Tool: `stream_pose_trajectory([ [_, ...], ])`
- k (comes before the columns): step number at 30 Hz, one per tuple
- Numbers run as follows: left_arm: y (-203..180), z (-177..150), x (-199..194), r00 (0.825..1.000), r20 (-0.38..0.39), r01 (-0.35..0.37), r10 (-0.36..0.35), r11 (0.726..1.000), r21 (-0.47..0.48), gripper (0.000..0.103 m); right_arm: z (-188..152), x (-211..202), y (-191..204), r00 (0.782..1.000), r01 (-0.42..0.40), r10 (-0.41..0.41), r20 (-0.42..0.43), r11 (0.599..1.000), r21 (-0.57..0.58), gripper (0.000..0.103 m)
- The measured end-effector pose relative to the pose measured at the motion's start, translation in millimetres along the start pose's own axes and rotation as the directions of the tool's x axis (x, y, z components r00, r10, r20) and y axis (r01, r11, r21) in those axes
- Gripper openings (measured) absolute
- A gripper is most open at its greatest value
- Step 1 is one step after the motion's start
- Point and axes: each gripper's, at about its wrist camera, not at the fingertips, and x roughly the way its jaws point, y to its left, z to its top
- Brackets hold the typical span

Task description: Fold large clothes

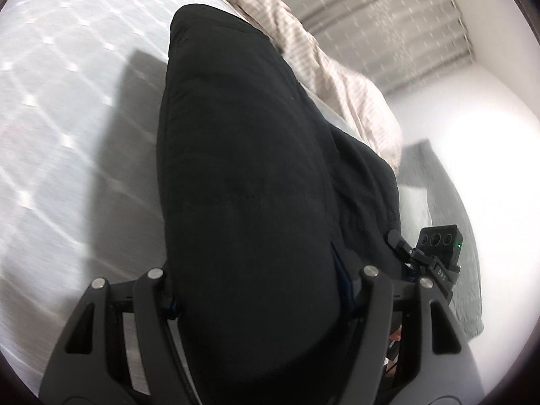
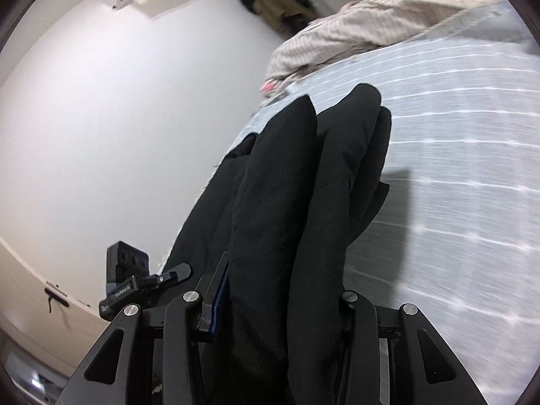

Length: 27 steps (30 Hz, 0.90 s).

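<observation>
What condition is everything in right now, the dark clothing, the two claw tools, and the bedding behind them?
Black garment: bunched in thick folds, lifted over the bed, held at both ends.
Left gripper: shut on the black garment.
Right gripper: shut on the black garment, several layers between its fingers.
Striped duvet: rumpled, heaped at the far side of the bed.
Grey checked bedsheet: spread flat.
</observation>
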Motion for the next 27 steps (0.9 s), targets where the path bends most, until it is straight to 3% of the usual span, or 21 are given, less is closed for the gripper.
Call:
stream_pose_trajectory([
  [5,53.8,1.3,0.0,0.999,0.016,-0.04,0.041,0.997,-0.065,0.074,2.0,59.2,7.7,0.998,0.007,-0.007,-0.063,1.0,0.001,0.043],
  [7,82.7,-1.7,9.9,0.997,-0.029,-0.07,0.068,0.992,-0.102,0.084,-0.6,82.3,1.9,0.989,0.087,-0.086,-0.116,0.996,0.0,0.048],
  [9,100.5,-3.5,11.8,1.0,-0.022,-0.009,0.007,0.994,-0.111,0.089,-5.6,98.8,-6.7,0.968,0.189,-0.191,-0.161,0.981,-0.032,0.054],
  [11,94.1,-6.8,11.2,1.0,-0.015,-0.023,0.021,0.993,-0.114,0.09,-9.0,97.5,-8.6,0.97,0.187,-0.189,-0.15,0.982,-0.028,0.055],
  [14,75.6,-0.6,0.5,0.992,0.012,-0.122,0.123,0.992,-0.042,0.09,-9.3,80.6,-3.8,0.97,0.205,-0.206,-0.129,0.978,-0.02,0.055],
  [16,51.3,-0.5,-2.8,0.976,0.037,-0.215,0.215,0.977,0.003,0.09,-3.3,74.3,8.4,0.962,0.243,-0.248,-0.117,0.969,-0.05,0.056],
  [17,39.2,-3.9,-6.6,0.959,0.056,-0.279,0.277,0.96,0.029,0.09,-3.4,66.2,17.2,0.955,0.273,-0.28,-0.101,0.959,-0.078,0.057],
  [22,-8.6,-21.1,-26.9,0.89,0.147,-0.45,0.431,0.882,0.142,0.094,-19.3,22.0,45.3,0.946,0.319,-0.325,-0.011,0.935,-0.152,0.078],
  [25,-31.7,-40.6,-30.9,0.845,0.143,-0.535,0.516,0.82,0.202,0.097,-35.6,-2.6,57.7,0.913,0.406,-0.406,0.037,0.895,-0.184,0.084],
  [27,-43.6,-55.6,-33.9,0.827,0.141,-0.562,0.544,0.791,0.242,0.102,-47.0,-12.7,62.5,0.897,0.438,-0.439,0.039,0.877,-0.196,0.086],
])
